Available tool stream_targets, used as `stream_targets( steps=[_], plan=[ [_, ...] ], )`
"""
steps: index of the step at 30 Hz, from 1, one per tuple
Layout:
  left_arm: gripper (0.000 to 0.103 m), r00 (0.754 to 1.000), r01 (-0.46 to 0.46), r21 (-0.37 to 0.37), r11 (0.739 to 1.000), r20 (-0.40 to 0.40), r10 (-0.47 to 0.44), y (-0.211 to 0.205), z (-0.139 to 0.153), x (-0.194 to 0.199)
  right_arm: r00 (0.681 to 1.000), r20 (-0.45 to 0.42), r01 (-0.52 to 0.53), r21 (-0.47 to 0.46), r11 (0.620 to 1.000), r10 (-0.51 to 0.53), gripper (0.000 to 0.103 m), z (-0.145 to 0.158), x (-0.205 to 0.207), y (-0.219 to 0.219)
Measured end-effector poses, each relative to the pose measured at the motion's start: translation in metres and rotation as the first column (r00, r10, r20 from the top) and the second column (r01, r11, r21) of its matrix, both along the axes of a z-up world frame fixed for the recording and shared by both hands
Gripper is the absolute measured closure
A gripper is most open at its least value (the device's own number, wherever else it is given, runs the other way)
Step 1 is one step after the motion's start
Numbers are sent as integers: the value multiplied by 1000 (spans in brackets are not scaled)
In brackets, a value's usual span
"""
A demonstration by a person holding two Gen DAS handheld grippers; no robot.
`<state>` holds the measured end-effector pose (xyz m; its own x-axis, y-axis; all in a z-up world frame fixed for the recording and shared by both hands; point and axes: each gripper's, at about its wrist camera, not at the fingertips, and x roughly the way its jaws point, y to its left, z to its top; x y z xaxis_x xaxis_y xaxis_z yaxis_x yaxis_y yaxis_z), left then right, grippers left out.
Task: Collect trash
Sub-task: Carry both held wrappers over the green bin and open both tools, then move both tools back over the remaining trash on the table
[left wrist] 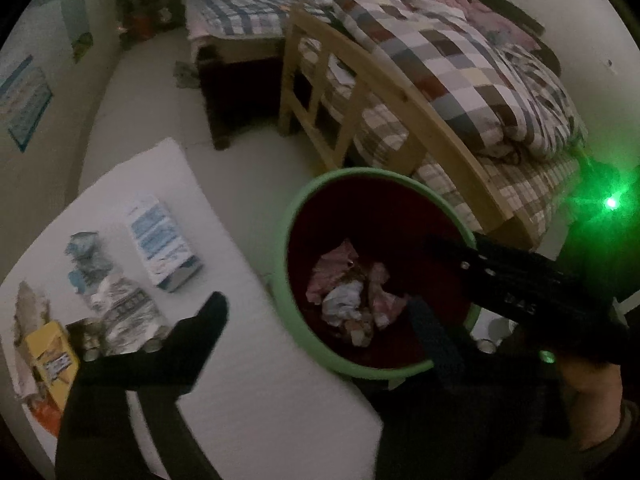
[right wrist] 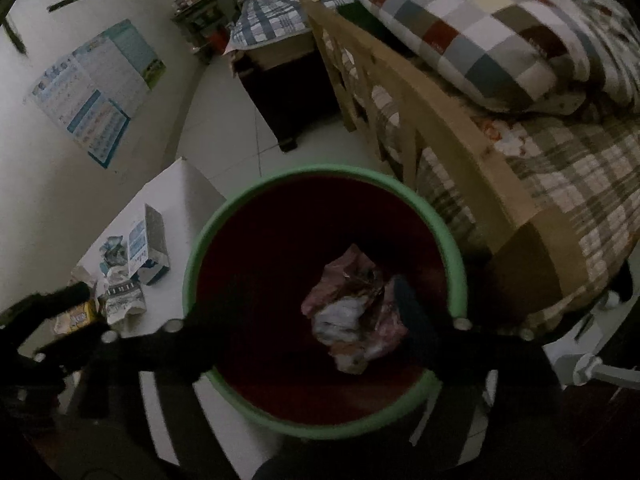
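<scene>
A round bin with a green rim (left wrist: 294,216) (right wrist: 200,240) and dark red inside stands on the floor beside a white table (left wrist: 256,360). Crumpled pink and white trash (left wrist: 352,296) (right wrist: 352,312) lies in its bottom. More trash lies on the table: a blue and white carton (left wrist: 162,240) (right wrist: 146,246), crumpled wrappers (left wrist: 120,312) (right wrist: 120,300) and a yellow box (left wrist: 50,360) (right wrist: 78,314). My left gripper (left wrist: 320,320) is open and empty, with one finger (left wrist: 208,320) over the table and the other (left wrist: 432,336) over the bin. My right gripper (right wrist: 240,296) is open over the bin, its other body (left wrist: 520,280) showing in the left wrist view.
A wooden bed frame (left wrist: 400,92) (right wrist: 440,112) with a checked quilt (left wrist: 460,60) stands right behind the bin. A second bed (left wrist: 248,12) and a dark cabinet (left wrist: 148,4) are at the back. Posters (right wrist: 96,84) hang on the left wall. The floor (left wrist: 160,92) is pale tile.
</scene>
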<state>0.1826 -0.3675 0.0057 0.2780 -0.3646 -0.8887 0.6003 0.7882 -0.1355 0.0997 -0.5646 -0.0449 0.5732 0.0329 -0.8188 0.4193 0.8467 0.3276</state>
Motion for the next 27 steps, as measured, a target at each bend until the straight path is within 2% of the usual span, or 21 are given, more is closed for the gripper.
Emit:
stream_targets(
  steps=[1, 4, 11, 18, 27],
  plan=[
    [8, 1000, -7, -2, 1000, 6, 7, 3, 2, 0, 1000, 0, 0, -16, 1000, 0, 11, 3, -1, 2],
    [8, 999, -35, -4, 999, 13, 35, 22, 9, -2, 1000, 2, -9, -77, 997, 9, 5, 15, -6, 15],
    [8, 994, -95, -18, 995, 51, 95, 70, 27, -17, 999, 1, -50, -143, 989, 50, 5, 39, -18, 52],
    [8, 981, -181, -17, 983, 72, 182, 134, 36, -33, 995, -18, -104, -166, 981, 103, 5, 48, -25, 100],
    [8, 938, -335, 12, 942, 94, 332, 228, 32, -50, 979, -27, -204, -174, 963, 202, 5, 58, -21, 170]
  ],
)
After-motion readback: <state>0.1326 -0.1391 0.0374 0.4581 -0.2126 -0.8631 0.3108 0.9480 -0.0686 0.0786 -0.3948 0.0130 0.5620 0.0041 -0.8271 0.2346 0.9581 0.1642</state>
